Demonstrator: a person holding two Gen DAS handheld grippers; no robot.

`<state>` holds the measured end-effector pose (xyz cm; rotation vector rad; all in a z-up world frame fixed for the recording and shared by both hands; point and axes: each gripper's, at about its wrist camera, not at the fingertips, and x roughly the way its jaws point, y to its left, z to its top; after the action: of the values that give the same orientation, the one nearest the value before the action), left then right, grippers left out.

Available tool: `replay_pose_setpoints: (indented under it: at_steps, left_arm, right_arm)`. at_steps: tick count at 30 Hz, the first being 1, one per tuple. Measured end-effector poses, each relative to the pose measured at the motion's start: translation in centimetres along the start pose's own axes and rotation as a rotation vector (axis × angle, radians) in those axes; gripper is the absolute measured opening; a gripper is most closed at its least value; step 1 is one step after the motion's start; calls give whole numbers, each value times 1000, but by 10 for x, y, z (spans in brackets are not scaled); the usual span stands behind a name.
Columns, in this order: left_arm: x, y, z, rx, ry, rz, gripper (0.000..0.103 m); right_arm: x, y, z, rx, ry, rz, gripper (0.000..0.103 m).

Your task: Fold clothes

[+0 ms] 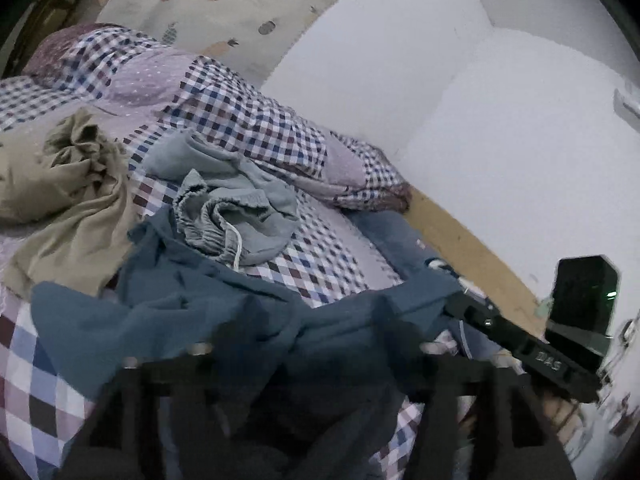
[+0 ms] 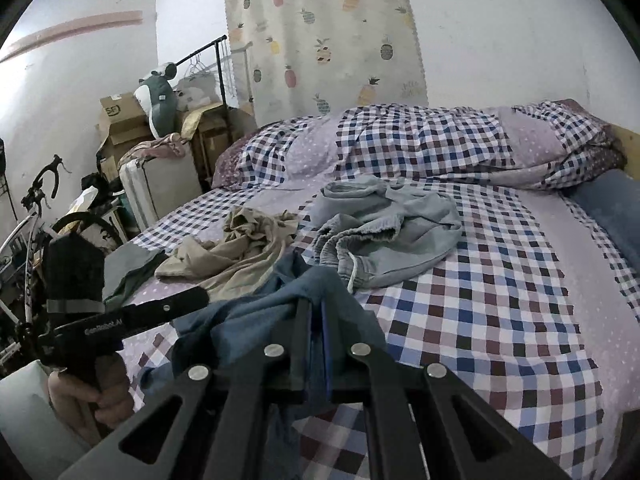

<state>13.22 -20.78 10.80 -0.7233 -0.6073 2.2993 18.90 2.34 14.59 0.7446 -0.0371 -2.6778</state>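
Left gripper (image 1: 316, 344) is blurred; its jaws stand apart with the dark blue garment (image 1: 180, 312) draped between them, contact not discernible. Right gripper (image 2: 316, 312) has its jaws closed on that garment at the bed's (image 2: 500, 312) near edge. Legible: "DAS", "GenRobot.AI". Farther off lie grey drawstring shorts (image 2: 384, 232) and a crumpled khaki garment (image 2: 240, 244).
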Motion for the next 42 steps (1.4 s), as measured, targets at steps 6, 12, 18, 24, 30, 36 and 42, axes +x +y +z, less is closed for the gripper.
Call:
replay_pose_setpoints:
  at_steps: [6,12,18,24,30,36,42]
  left_arm:
    - [30,7,-2,-50,81,96,3]
    - [30,24,5,-163,26,111,1]
    - [-75,64,28,-349,-455,133,0]
    - [-163,109,18,-463,-689,246,0]
    - [-182,156,4,-604,-672,339,0]
    - [-141,139,15,-505,-452,302,2]
    - [-86,100,12,-312,-120,188,49]
  right_arm:
    - [-4,5,-9,-27,14,-5,3]
    - [-2,-7,-22,11,36,-27,3]
    - [-9,-31,-25,71,30,-87,3]
    - [-33,-57,-17,116,-34,-164,3]
    - [-45,-85,7,141,-82,-215,3]
    - [16,-113,16,151,130,-285,8]
    - [-1,-109,-25,313,110,-314,54]
